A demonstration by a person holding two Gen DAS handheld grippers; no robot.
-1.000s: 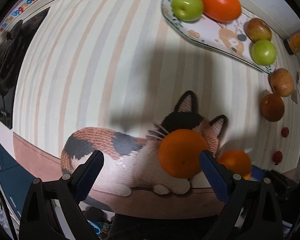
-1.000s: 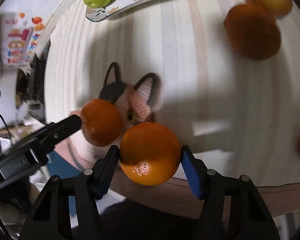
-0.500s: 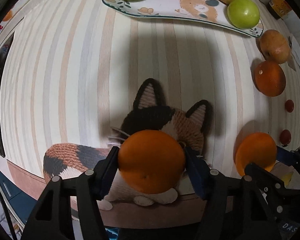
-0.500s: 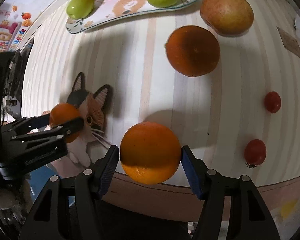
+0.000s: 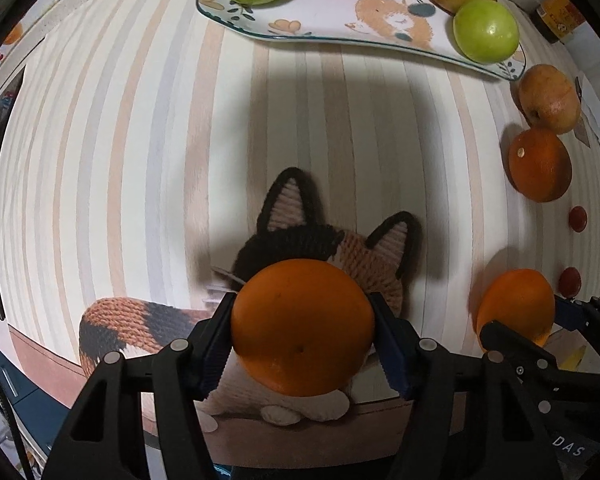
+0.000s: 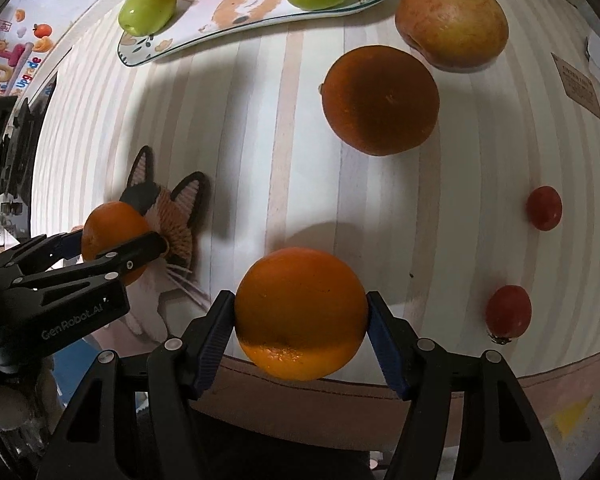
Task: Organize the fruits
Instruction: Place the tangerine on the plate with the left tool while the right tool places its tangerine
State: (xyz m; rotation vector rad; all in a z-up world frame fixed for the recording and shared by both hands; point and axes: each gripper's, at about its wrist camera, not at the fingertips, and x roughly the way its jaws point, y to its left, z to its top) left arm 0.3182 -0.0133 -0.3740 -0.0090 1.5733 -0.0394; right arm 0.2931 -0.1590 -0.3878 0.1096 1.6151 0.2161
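striped table (image 6: pixel 260 120) | on it: fruit plate (image 6: pixel 236 20), loose orange (image 6: pixel 380 100), apple (image 6: pixel 452 20), two tomatoes (image 6: pixel 544 208)

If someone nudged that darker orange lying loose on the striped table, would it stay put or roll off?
It would probably roll: the darker orange looks nearly round and rests on the flat striped table with nothing touching it. The apple just behind might stop it in that direction. It likely would not squash, since the similar orange keeps its shape in the right gripper.
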